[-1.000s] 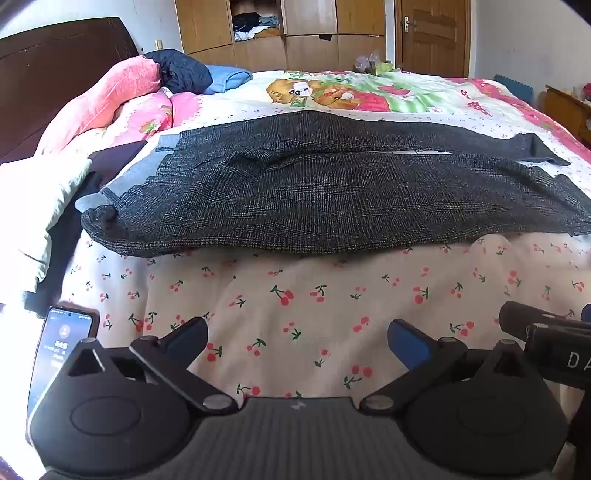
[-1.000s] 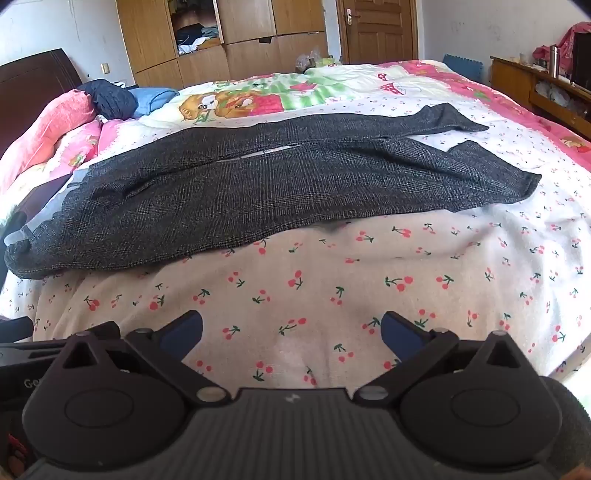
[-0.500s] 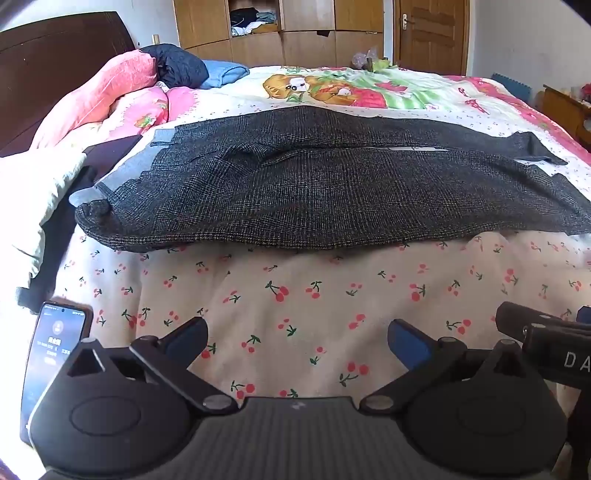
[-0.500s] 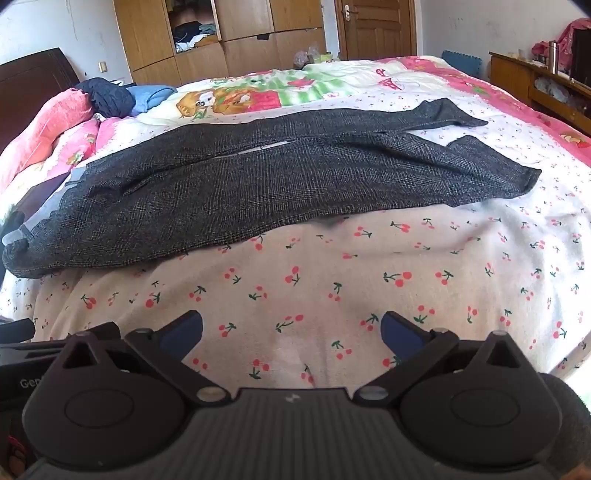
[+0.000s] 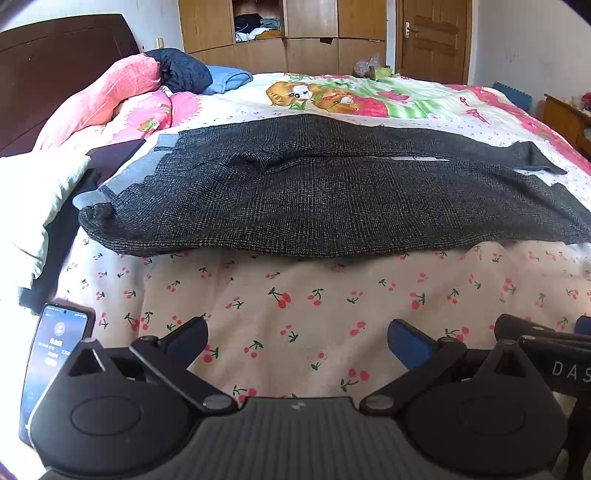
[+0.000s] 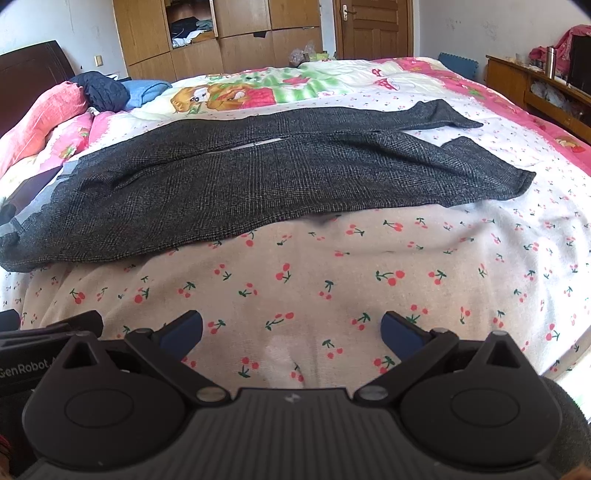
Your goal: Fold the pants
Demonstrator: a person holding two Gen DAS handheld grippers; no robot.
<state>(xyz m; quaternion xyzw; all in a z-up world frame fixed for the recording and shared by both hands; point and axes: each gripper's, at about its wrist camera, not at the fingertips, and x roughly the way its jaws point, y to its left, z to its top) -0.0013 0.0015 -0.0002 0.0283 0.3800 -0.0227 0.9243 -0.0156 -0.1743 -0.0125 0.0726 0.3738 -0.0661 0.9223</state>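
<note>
Dark grey checked pants [image 5: 314, 195] lie spread flat across the bed, waistband at the left, leg ends at the right; they also show in the right wrist view [image 6: 258, 177]. The two legs lie side by side with a narrow gap between them. My left gripper [image 5: 297, 338] is open and empty, above the cherry-print sheet, short of the pants' near edge. My right gripper [image 6: 291, 330] is open and empty too, likewise short of the near edge. The right gripper's body [image 5: 546, 350] shows at the right of the left wrist view.
A phone [image 5: 51, 354] lies at the bed's near left corner. A white quilt [image 5: 33, 192] and pink bedding [image 5: 110, 96] pile at the left by the headboard. A wardrobe [image 6: 221, 33] and door stand behind; a wooden sideboard [image 6: 539, 88] runs along the right.
Both grippers have pulled back and tilted slightly, so the pants sit a little farther away and lower in view. The jaws stay open and the pants have not moved.
</note>
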